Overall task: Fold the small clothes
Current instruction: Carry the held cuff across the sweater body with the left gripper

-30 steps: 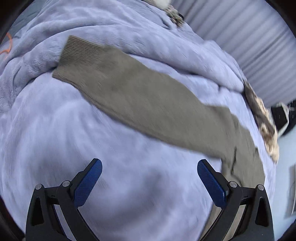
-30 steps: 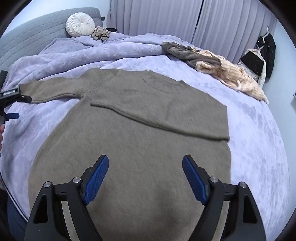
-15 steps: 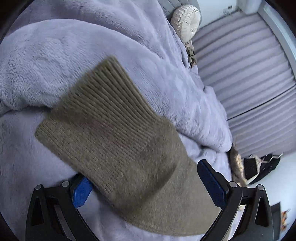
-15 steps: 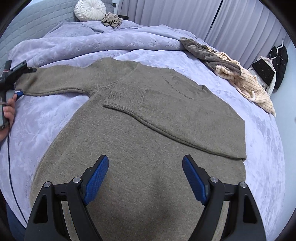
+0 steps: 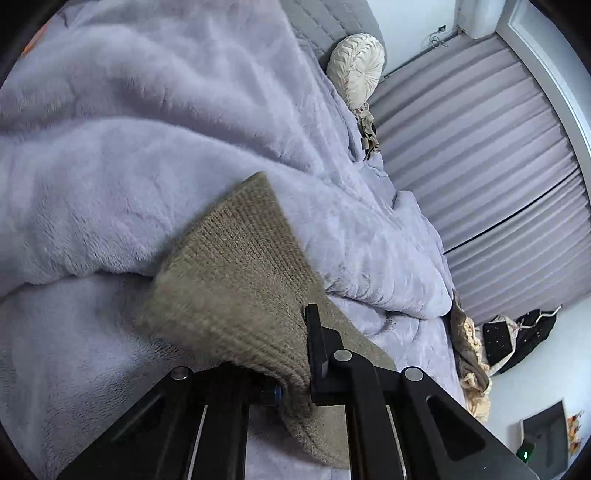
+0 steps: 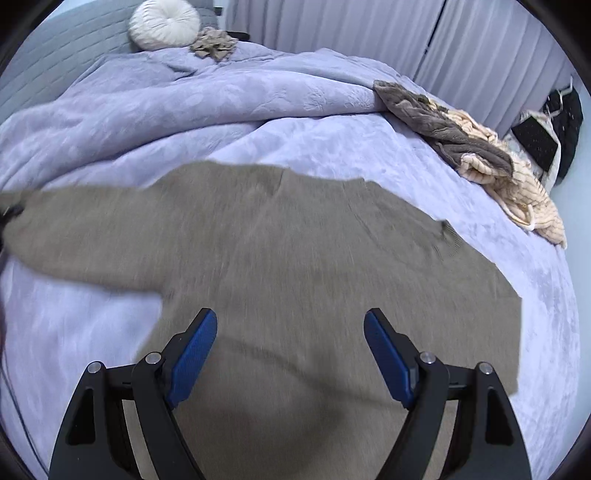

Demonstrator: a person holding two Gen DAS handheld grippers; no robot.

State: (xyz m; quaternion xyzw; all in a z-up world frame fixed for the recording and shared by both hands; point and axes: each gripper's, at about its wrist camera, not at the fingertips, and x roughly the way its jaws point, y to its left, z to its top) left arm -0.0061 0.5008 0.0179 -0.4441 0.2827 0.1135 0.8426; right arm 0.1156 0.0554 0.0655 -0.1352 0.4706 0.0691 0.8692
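The left gripper (image 5: 295,384) angles down toward the bed, its fingers pinching the ribbed cuff of an olive sweater (image 6: 295,266). The right gripper (image 6: 290,354) points steeply down over the sweater's body, fingers spread wide with knit beneath them, gripping nothing. The sweater lies flat on a lavender blanket (image 6: 221,110). Beyond sit a heap of clothes (image 6: 476,147) and a round pillow (image 6: 164,22).
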